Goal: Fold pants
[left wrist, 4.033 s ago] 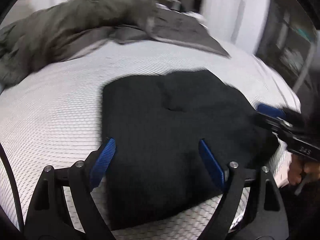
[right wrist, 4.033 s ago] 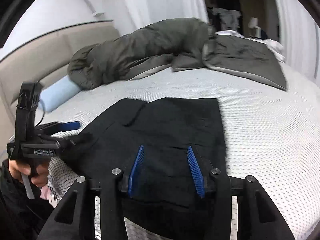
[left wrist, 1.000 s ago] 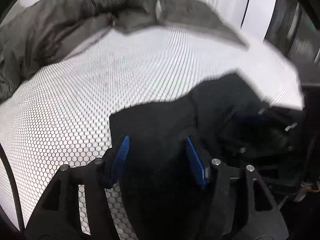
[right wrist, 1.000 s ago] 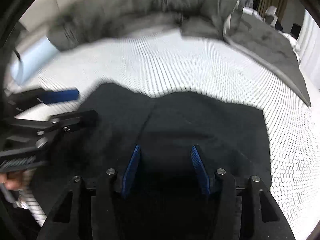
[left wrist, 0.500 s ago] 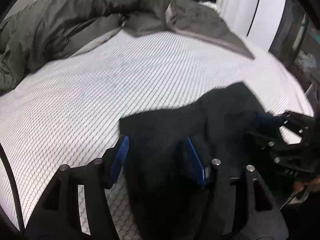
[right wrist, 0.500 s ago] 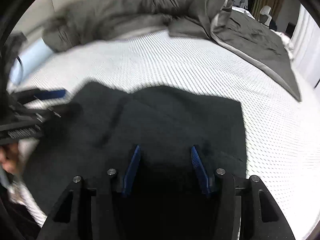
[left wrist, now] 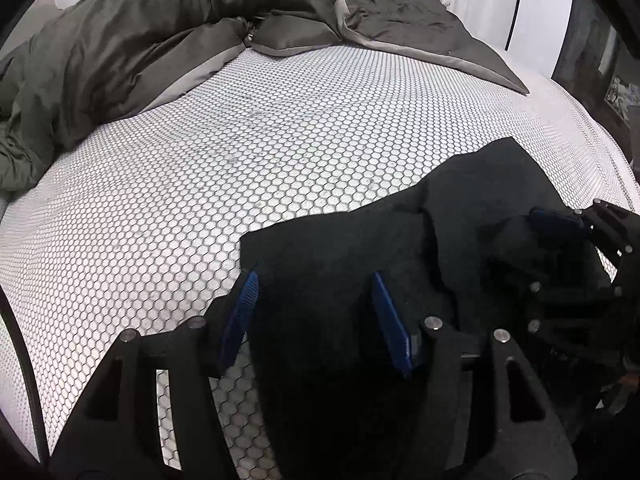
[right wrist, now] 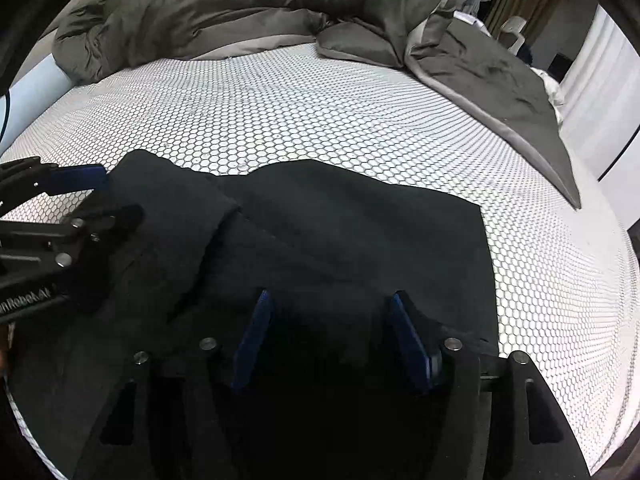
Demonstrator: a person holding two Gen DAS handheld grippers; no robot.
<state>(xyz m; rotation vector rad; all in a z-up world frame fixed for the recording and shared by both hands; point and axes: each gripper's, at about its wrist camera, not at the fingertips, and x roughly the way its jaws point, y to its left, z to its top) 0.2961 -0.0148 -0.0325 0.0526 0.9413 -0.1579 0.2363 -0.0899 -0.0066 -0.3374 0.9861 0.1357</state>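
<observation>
The folded black fabric pants (right wrist: 340, 240) are laid near the front edge of the bed's white honeycomb-patterned mattress (left wrist: 200, 160), with a rumpled olive-grey duvet (left wrist: 160, 20) heaped behind. The left gripper (left wrist: 316, 312) is held partly open over the pants' left edge, its blue-padded fingers (left wrist: 240, 312) clear of the cloth. The right gripper (right wrist: 332, 336) is seen opening, nothing pinched between its pads.

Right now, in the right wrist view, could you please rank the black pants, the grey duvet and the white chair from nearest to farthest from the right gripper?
1. Black pants: directly under and ahead of the right gripper, whose jaws are opening.
2. Grey duvet: bunched along the far side of the mattress.
3. White chair: beyond the bed, upper right.
</observation>
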